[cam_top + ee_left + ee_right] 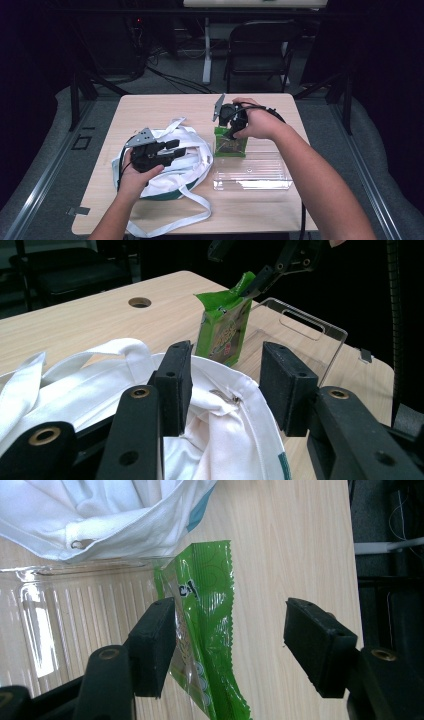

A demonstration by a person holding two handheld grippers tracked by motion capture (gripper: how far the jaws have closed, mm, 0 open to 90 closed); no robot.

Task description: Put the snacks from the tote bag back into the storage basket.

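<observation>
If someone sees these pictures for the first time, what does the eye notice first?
The bright green packet stands upright mid-table at the far edge of a clear tray, with the right tongs open around its top. To its left lies a white bag, with the left tongs open above it.

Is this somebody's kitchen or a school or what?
Probably a lab or recording room, not a kitchen: a bare wooden table sits among dark curtains, with a folding chair and loose cables on the floor behind.

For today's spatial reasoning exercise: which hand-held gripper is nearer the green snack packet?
Right. The right hand-held gripper is at the green snack packet's top, its open jaws straddling it. The left hand-held gripper sits apart, over the white tote bag.
</observation>
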